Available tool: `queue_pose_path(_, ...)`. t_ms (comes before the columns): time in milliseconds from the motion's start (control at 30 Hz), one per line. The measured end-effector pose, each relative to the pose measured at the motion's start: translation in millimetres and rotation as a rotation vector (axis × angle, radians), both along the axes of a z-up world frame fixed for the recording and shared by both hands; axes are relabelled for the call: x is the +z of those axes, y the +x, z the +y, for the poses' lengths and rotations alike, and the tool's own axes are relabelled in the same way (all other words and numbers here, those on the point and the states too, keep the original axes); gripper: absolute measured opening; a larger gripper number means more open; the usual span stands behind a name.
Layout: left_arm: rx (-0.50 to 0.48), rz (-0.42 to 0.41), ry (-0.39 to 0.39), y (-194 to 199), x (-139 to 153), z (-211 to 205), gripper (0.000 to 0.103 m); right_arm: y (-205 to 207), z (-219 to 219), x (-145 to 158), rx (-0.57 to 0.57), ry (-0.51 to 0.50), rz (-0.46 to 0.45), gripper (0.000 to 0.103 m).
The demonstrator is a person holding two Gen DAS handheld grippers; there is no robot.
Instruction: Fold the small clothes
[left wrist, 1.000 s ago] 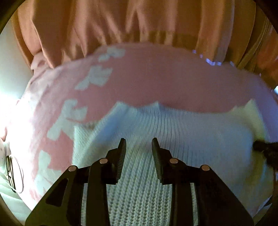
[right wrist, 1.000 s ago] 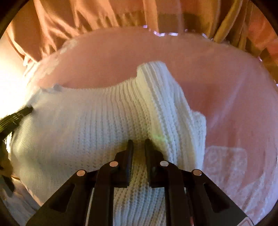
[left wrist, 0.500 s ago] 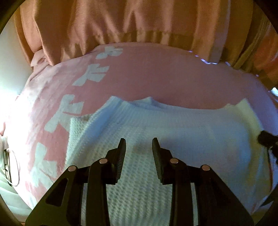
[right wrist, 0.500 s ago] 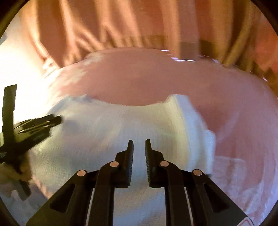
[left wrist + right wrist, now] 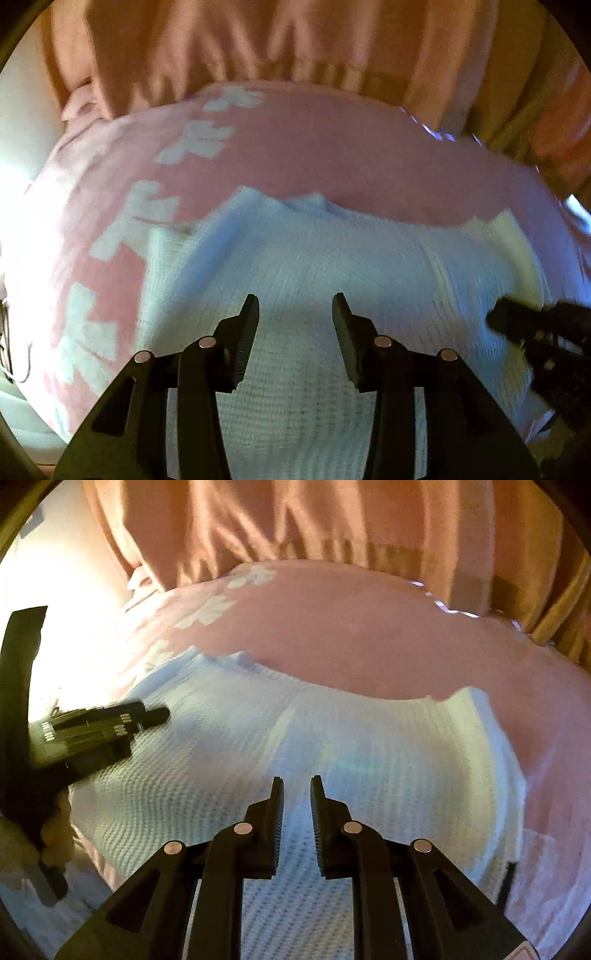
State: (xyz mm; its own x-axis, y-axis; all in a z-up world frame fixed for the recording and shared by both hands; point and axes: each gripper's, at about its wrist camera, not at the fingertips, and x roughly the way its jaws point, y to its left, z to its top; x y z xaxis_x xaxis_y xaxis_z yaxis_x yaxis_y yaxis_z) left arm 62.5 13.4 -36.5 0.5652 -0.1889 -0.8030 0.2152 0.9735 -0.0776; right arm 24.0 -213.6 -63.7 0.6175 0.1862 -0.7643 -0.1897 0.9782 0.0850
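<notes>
From the left wrist camera, the left gripper [image 5: 295, 306] hangs over a white knit garment [image 5: 314, 266] lying flat on a pink blanket [image 5: 332, 155], its fingers spread and empty.

From the right wrist camera, the right gripper [image 5: 296, 788] hovers over the same garment [image 5: 369, 746], fingers slightly parted, pinching nothing.

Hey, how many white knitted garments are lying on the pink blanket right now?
1: the white knitted garment lies spread on the pink blanket, under both hand-held grippers. Anything folded beneath it would be hidden.
</notes>
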Motion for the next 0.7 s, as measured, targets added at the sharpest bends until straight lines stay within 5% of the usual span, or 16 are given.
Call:
queue_pose_path(133, 0.096, -0.023, -0.040, 8.1, 9.2, 37.0, 0.051, 10.3, 15.1, 2.1, 0.036, -0.003, 0.004, 0.014)
queue_pose_path(333, 0.205, 0.086, -0.174, 22.4, -8.5, 94.7, 0.052, 41.8, 39.8, -11.8, 0.047, -0.036, 0.055, 0.015)
queue_pose_path(567, 0.161, 0.272, -0.292, 21.5, -53.8, 108.3, 0.063, 56.2, 53.1, -26.3, 0.045, -0.084, 0.062, 0.015)
queue_pose_path(700, 0.140, 0.241, -0.274, 19.7, -55.5, 102.9, 0.061, 57.0, 55.3, -26.2, 0.040, -0.091, 0.059, 0.015)
